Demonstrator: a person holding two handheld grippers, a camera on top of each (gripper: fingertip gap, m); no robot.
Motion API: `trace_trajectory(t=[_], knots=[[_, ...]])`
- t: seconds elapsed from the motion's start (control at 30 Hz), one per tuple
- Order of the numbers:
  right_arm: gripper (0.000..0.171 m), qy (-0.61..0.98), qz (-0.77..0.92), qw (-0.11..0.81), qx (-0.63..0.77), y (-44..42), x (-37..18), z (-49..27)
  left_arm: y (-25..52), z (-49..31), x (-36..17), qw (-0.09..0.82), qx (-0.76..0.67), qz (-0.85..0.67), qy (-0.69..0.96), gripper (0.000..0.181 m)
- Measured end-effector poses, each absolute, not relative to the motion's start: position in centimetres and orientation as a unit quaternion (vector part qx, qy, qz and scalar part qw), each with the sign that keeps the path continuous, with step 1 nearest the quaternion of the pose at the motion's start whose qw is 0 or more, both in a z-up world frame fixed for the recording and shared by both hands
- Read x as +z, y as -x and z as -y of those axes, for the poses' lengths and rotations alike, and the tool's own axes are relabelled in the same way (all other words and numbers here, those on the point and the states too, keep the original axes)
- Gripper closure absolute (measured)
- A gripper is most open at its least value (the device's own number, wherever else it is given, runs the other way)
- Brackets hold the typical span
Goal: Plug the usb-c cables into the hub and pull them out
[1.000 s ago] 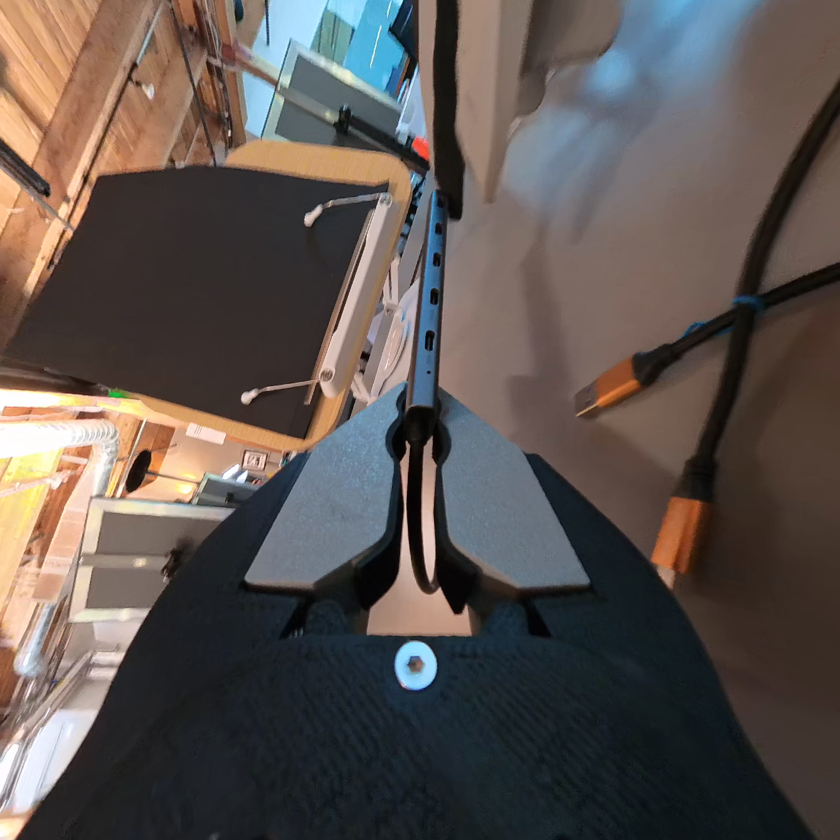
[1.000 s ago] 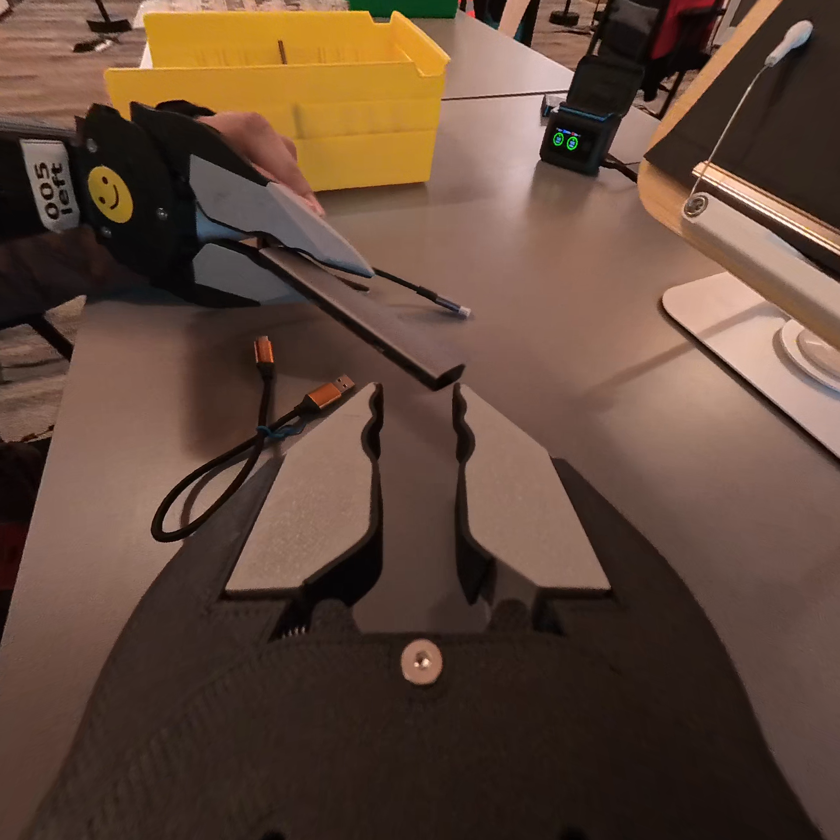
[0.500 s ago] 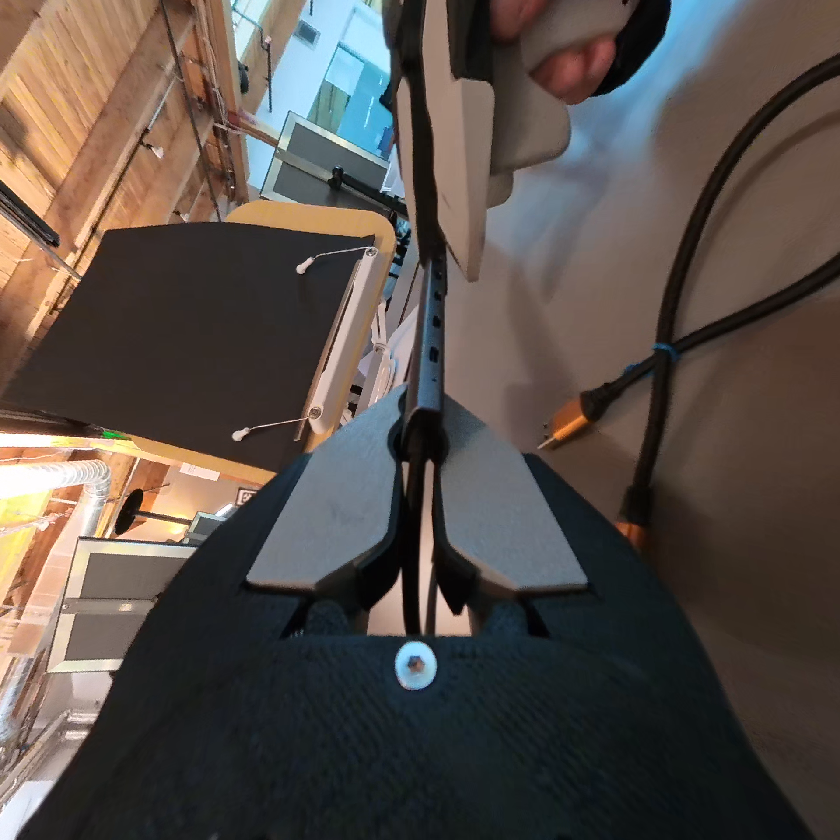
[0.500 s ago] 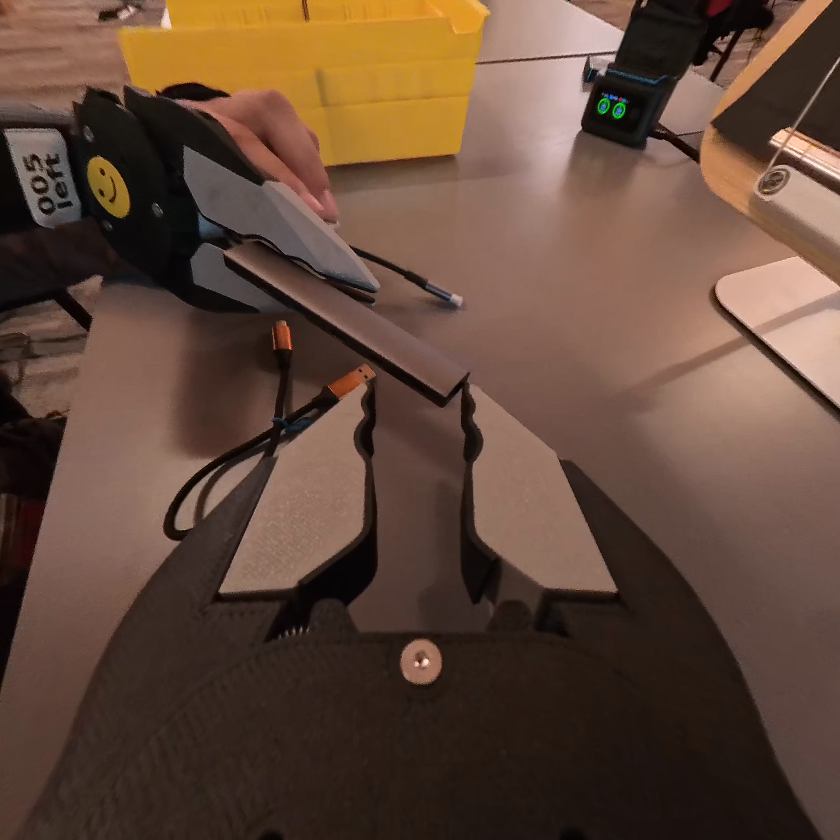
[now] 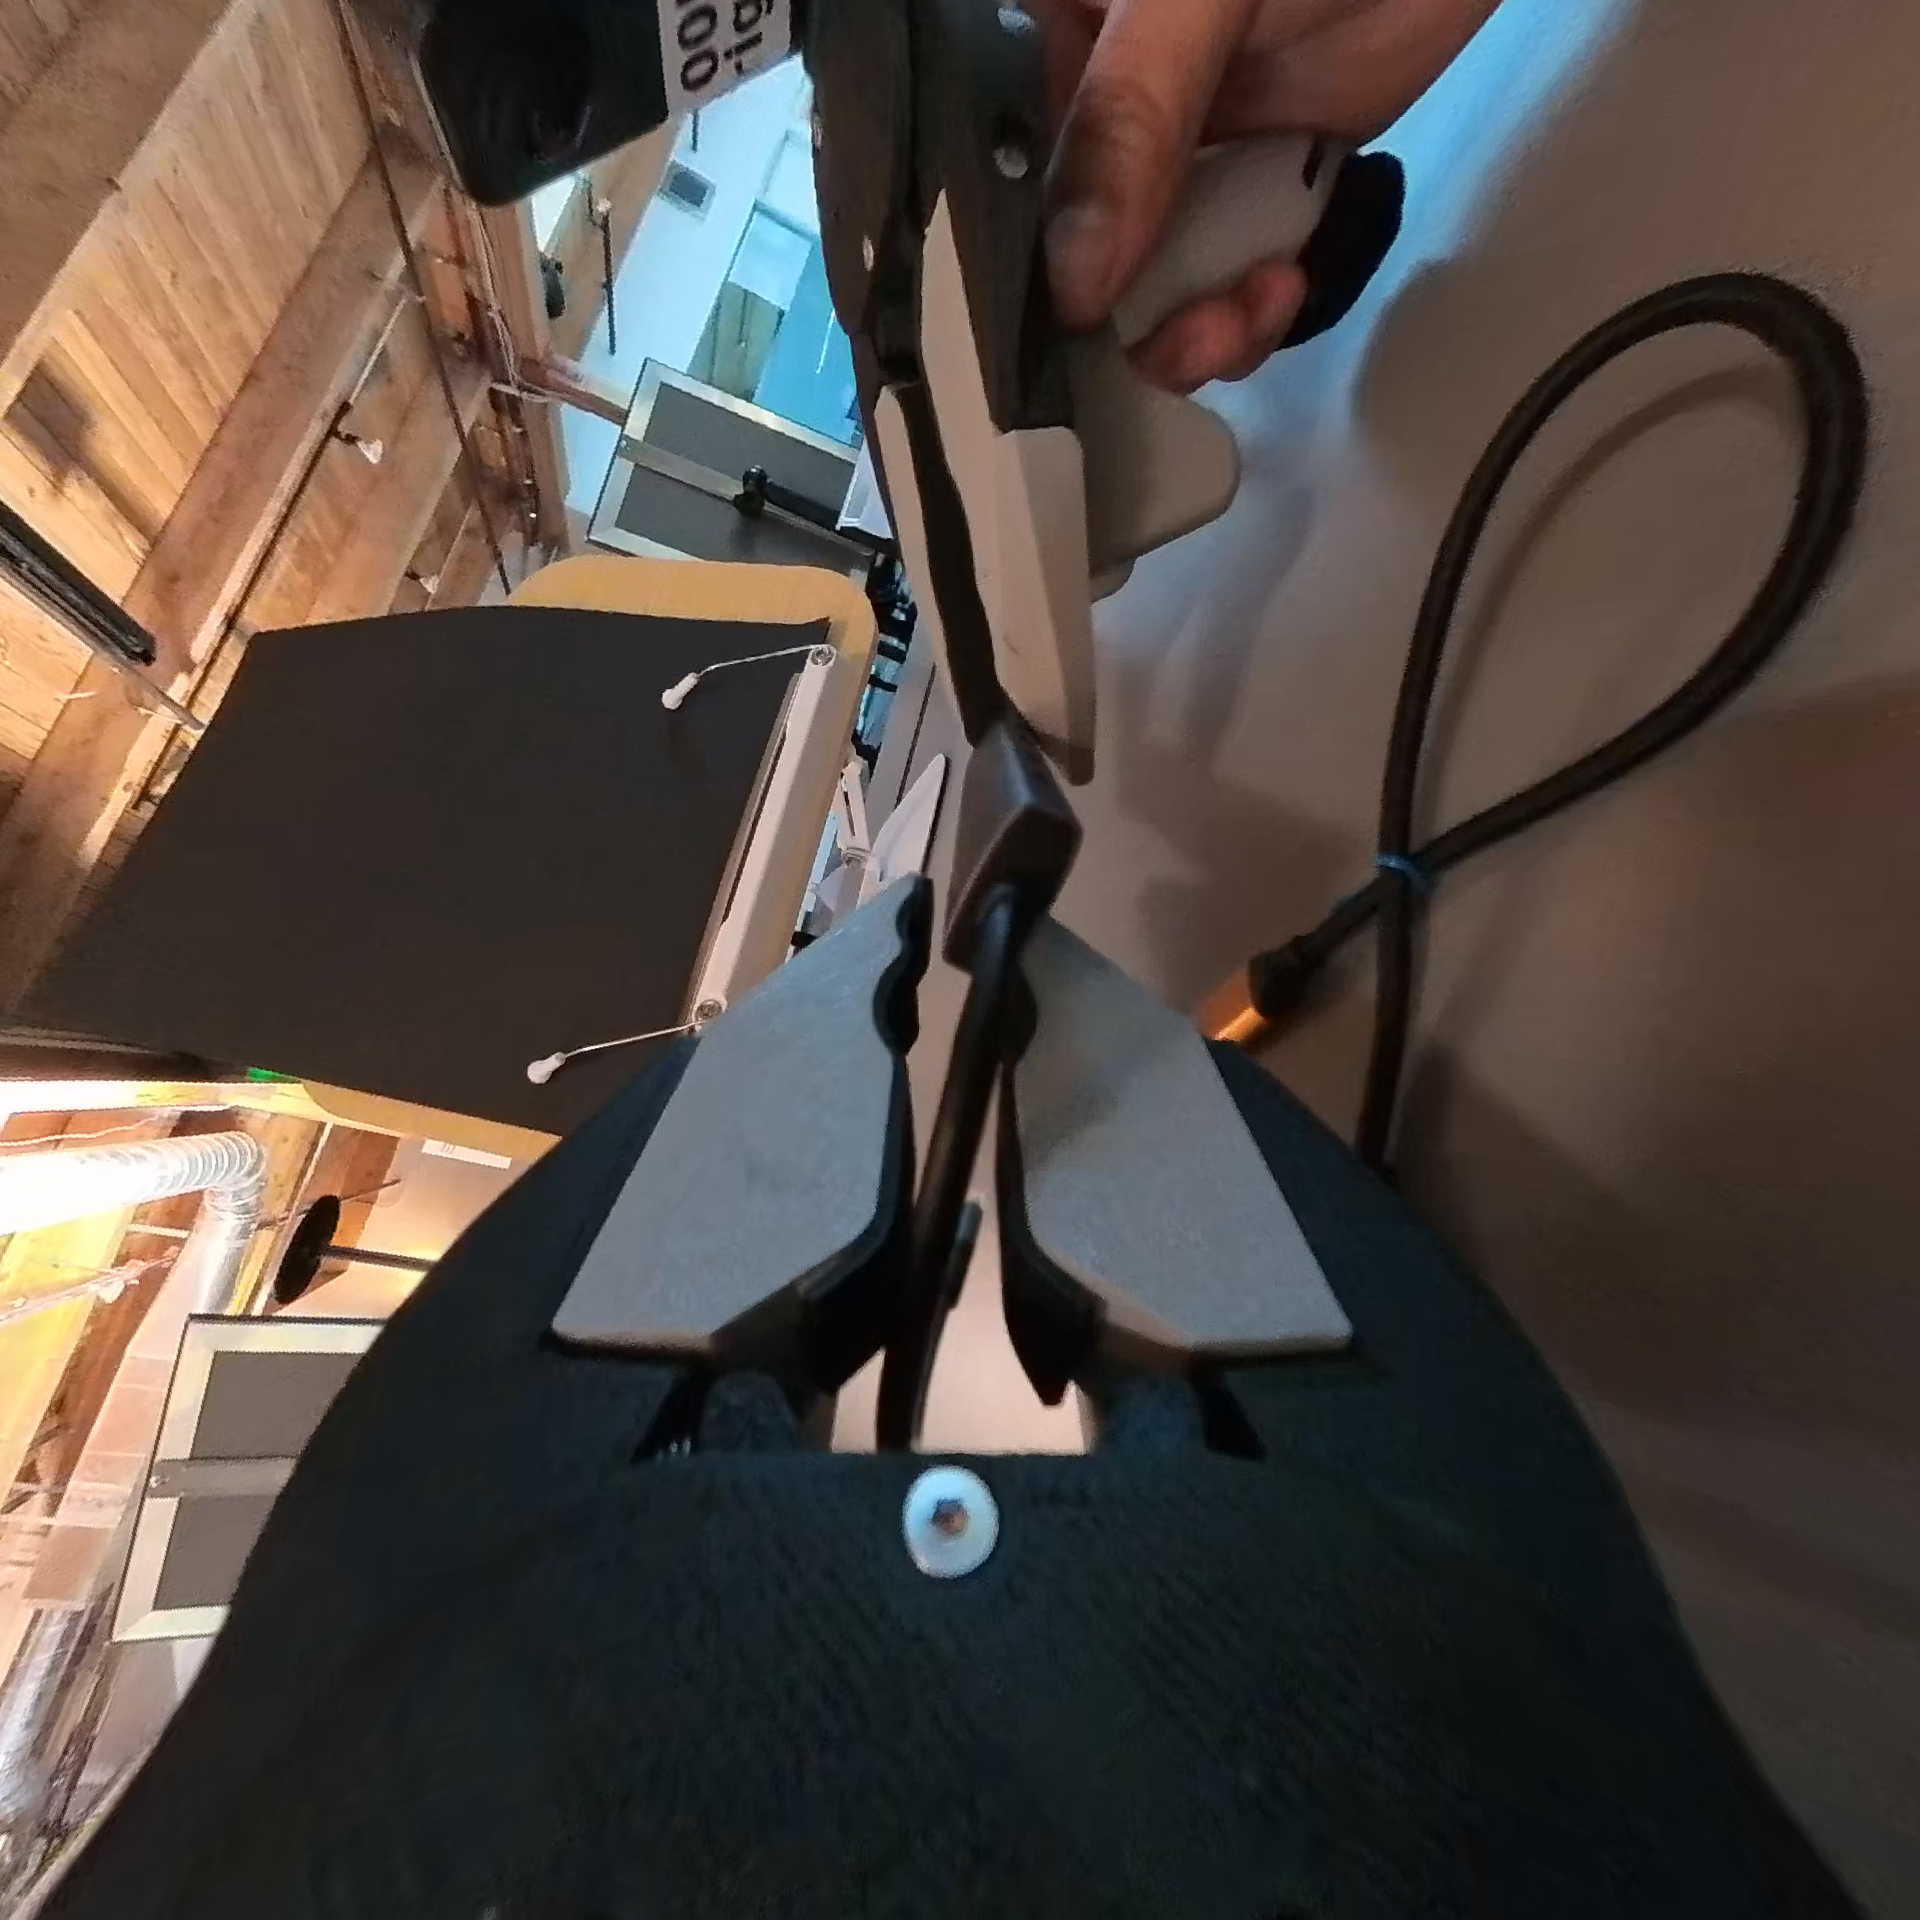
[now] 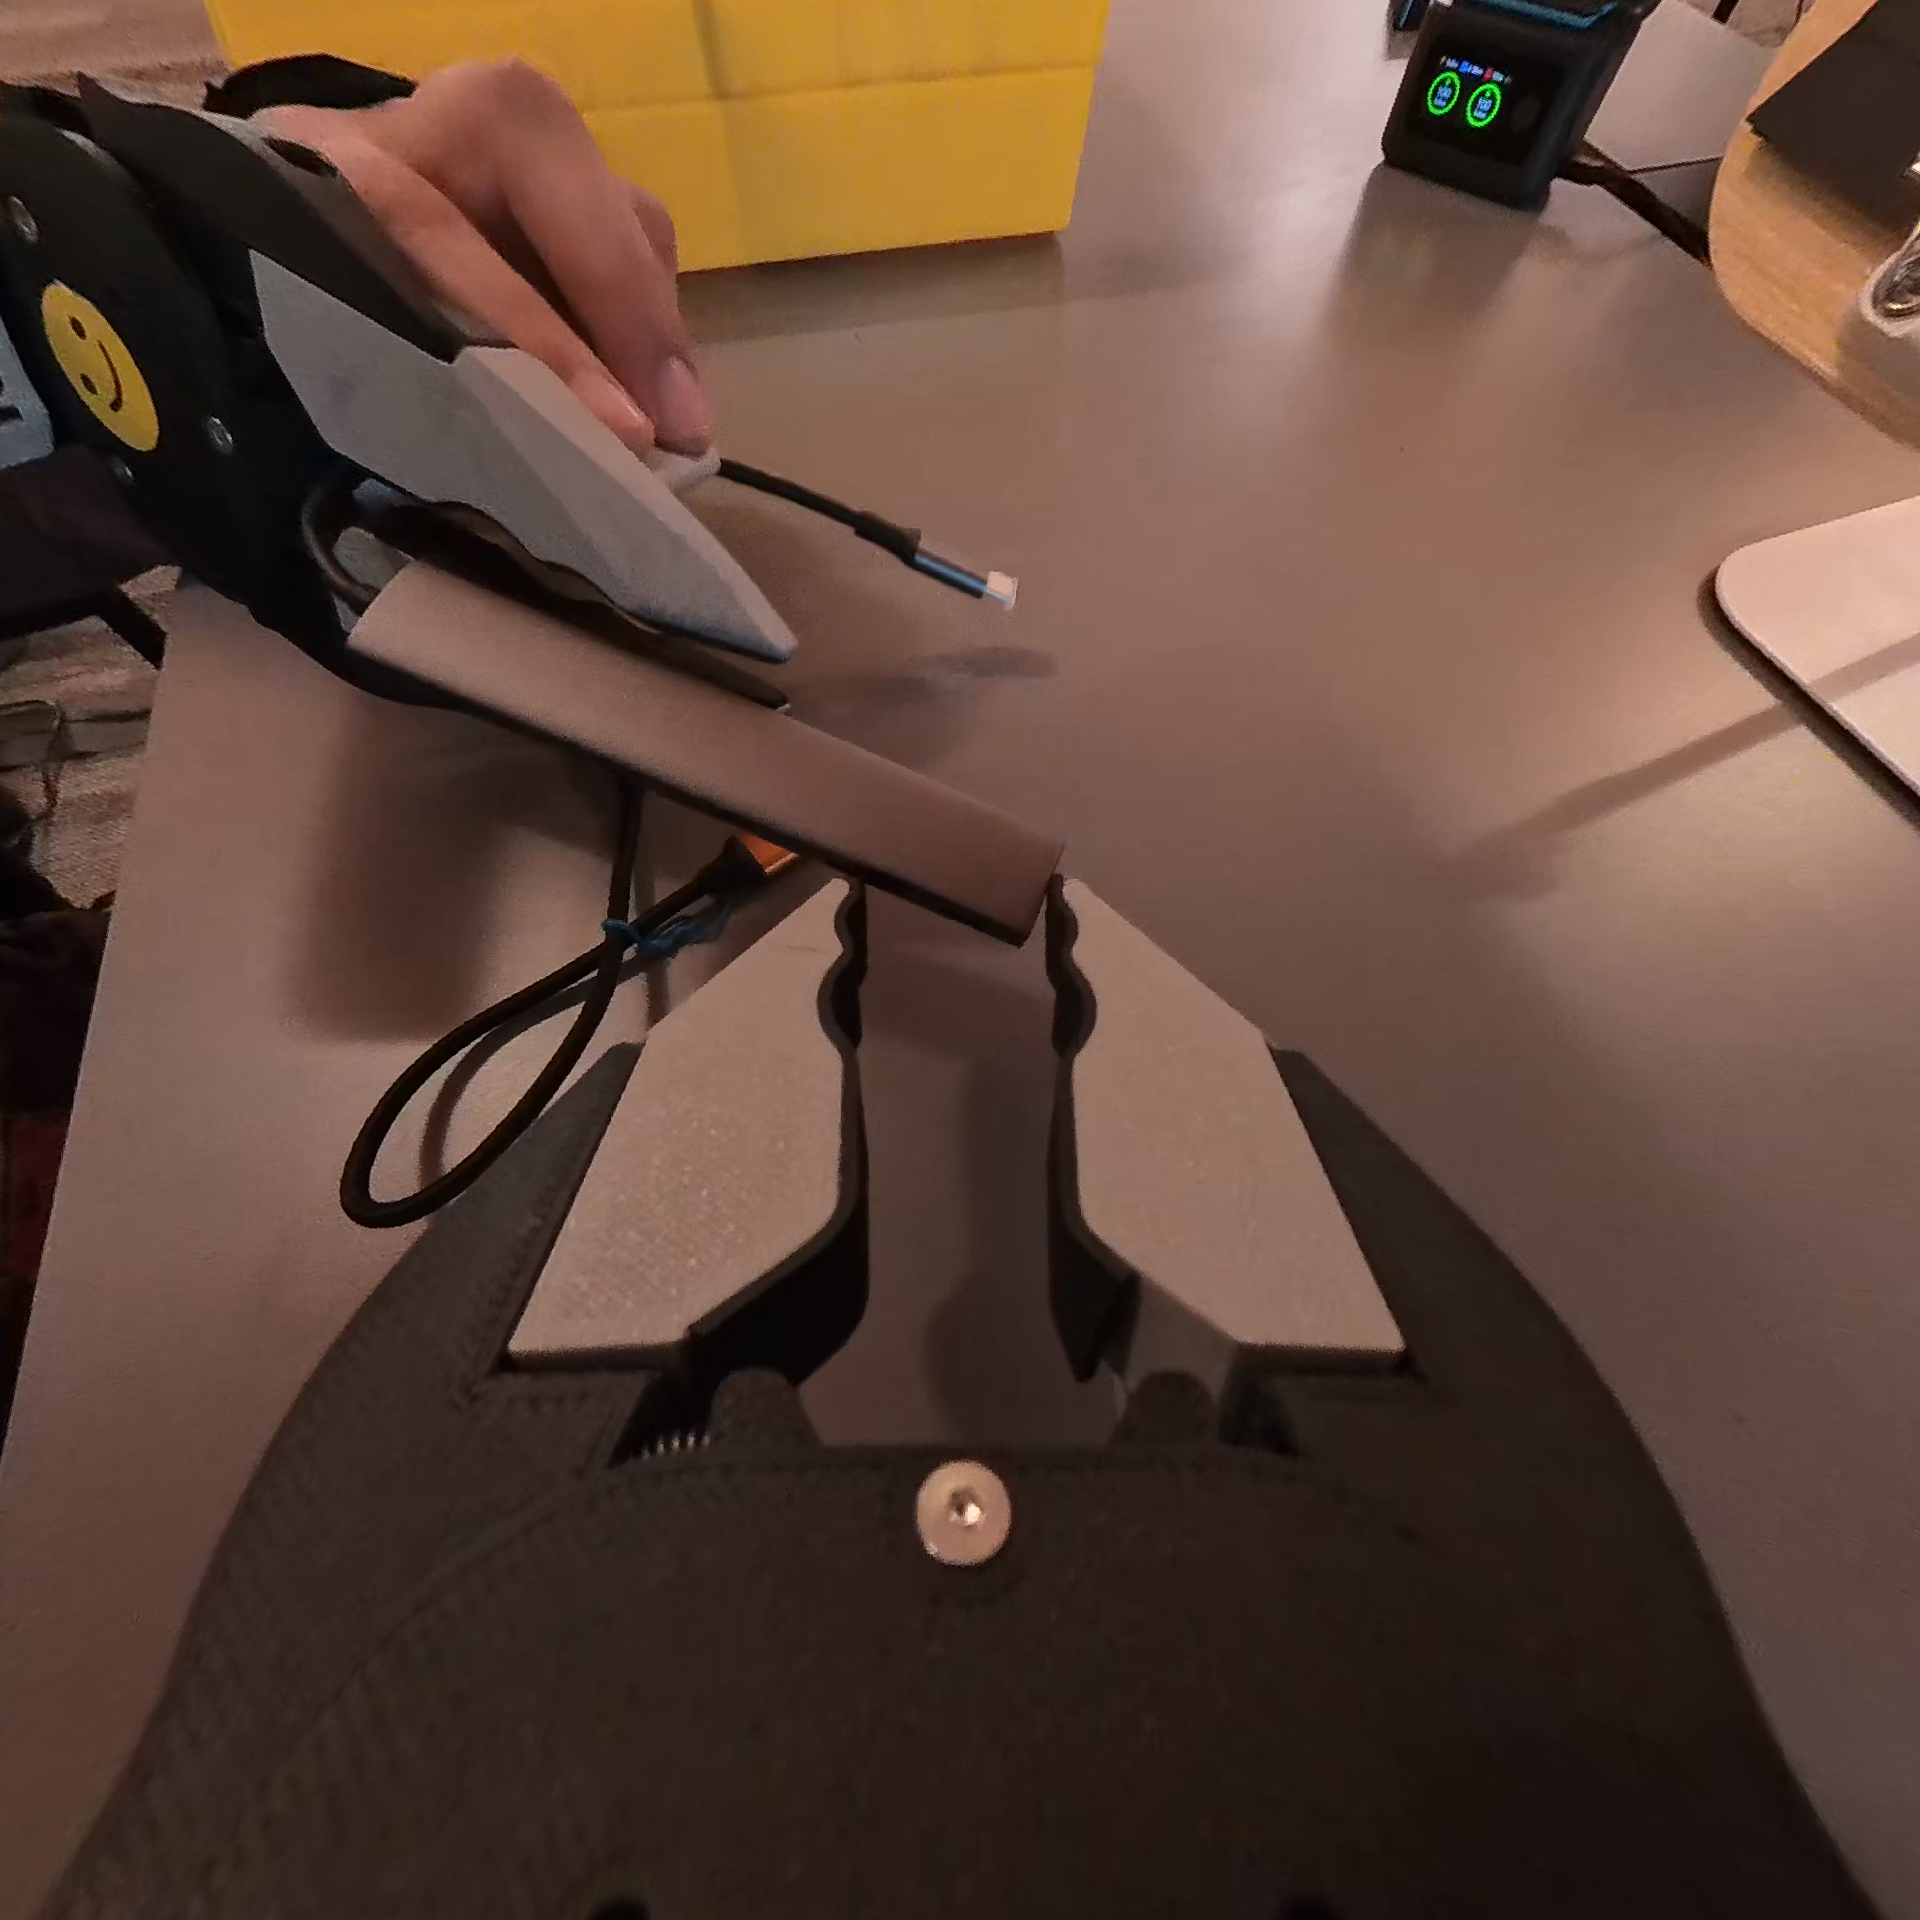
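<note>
The dark grey hub sticks out from my left gripper. The left jaws stand a little apart, and one finger is clear of the hub's end. The hub's own thin cable runs back between the left fingers and ends in a plug over the table. My right gripper is open, with the hub's far end between its fingertips. It shows from the side in the left wrist view. A black cable with orange plugs lies looped on the table under the hub, also in the left wrist view.
A yellow bin stands at the back. A small black device with green lit rings sits at the back right. A wood-edged stand with a black board and its white base are on the right. A hand grips each handle. Left tips to right tips: about 5 cm.
My right gripper has moved up until the hub's far end sits between its open fingertips. My left jaws have parted slightly and the hub has tilted in them.
</note>
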State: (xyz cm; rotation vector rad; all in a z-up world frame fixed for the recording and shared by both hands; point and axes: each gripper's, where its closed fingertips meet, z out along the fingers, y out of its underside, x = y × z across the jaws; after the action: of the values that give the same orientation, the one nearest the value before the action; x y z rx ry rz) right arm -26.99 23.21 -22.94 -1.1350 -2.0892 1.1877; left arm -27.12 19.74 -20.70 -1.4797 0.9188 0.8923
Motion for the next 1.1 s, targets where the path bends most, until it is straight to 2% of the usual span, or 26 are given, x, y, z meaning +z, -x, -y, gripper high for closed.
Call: trace_trajectory(t=[0.1, 0.7, 1.03, 1.1], knots=[[0.139, 0.415, 0.762, 0.236, 0.437, 27.0, -22.9, -23.1, 27.0, -19.7, -20.8, 0.556, 0.368, -0.393, 0.633, 0.181], [0.142, 0.426, 0.772, 0.205, 0.425, 26.9, -24.0, -22.9, 26.5, -19.4, -20.5, 0.59, 0.325, -0.375, 0.637, 0.181], [0.142, 0.423, 0.774, 0.178, 0.436, 26.6, -24.3, -22.2, 25.6, -19.1, -19.1, 0.628, 0.303, -0.356, 0.622, 0.172], [0.142, 0.418, 0.778, 0.178, 0.433, 26.5, -24.4, -21.9, 25.5, -19.1, -19.0, 0.627, 0.308, -0.361, 0.618, 0.176]])
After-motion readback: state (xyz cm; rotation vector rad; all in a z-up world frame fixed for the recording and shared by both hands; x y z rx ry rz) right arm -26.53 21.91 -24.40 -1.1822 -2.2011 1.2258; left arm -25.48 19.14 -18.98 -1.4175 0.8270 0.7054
